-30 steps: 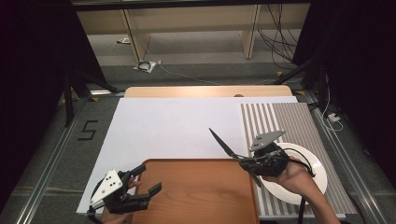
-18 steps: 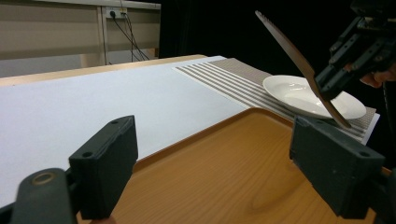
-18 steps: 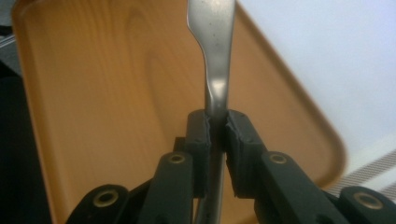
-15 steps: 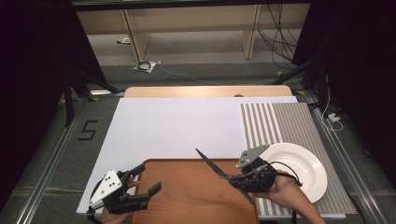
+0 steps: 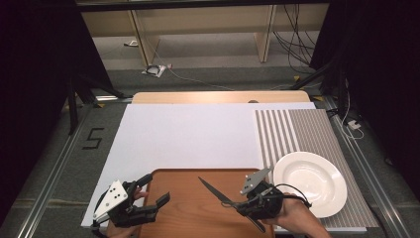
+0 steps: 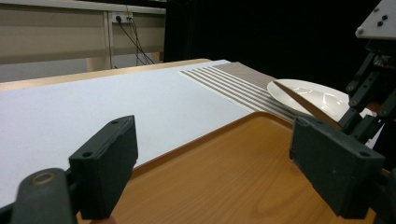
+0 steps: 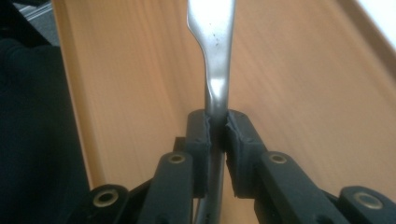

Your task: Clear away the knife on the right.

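- Right gripper (image 5: 233, 202): pads clamped on the knife (image 7: 215, 51) at its neck; blade projects ahead of the fingers, above the wooden tray (image 5: 188, 218).
- Left gripper (image 5: 152, 191): jaws apart, empty, straddling the tray's near corner.
- Lower the blade level; release only once it rests flat, clear of the plate (image 5: 311, 184).

The brown wooden tray (image 5: 198, 208) lies at the near edge of the surface (image 5: 198, 134), on the large white sheet (image 5: 188, 136), and serves as landmark. Right of the tray lies the grey striped placemat (image 5: 297, 129), and on the mat's near part, just beside the tray's right edge, sits the round white ceramic plate (image 5: 317, 183). Over the tray's right half hangs the silver metal knife (image 5: 218, 191), clamped in the right hand-held gripper (image 5: 247, 203), while the left hand-held gripper (image 5: 151, 191) stands at the tray's left edge.
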Available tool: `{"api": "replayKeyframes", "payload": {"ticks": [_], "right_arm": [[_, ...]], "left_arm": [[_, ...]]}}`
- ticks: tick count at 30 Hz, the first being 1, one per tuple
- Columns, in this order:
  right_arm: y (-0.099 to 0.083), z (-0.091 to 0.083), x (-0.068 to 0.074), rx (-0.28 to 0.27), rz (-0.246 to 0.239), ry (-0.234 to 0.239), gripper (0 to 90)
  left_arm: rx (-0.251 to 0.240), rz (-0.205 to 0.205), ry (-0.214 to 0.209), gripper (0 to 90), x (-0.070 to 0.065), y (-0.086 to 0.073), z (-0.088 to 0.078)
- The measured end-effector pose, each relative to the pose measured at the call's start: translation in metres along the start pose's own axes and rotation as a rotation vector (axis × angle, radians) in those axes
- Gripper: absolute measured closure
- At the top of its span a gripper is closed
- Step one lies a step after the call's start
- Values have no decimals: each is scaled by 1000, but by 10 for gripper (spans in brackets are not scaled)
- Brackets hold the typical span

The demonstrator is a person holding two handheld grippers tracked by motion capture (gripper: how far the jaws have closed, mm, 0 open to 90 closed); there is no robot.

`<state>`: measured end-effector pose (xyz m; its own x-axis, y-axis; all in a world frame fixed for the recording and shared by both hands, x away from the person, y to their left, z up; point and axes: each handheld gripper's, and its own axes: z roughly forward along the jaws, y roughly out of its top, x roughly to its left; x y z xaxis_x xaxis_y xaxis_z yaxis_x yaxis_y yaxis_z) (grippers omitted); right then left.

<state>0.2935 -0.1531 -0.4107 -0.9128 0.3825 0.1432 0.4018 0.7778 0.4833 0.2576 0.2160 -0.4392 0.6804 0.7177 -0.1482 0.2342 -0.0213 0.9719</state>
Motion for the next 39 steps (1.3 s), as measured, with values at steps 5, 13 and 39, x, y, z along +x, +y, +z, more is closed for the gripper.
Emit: {"api": "replayKeyframes", "payload": {"ticks": [5,13,39], "right_arm": [[0,5,6,22,-17,8,807],[1,11,15,56,-29,18,807],[-3,41,25,280,-94,12,805]], "left_arm": [[0,0,-1,154,0,0,0],[-1,1,1,154,0,0,0],[1,3,-1,154,0,0,0]]}}
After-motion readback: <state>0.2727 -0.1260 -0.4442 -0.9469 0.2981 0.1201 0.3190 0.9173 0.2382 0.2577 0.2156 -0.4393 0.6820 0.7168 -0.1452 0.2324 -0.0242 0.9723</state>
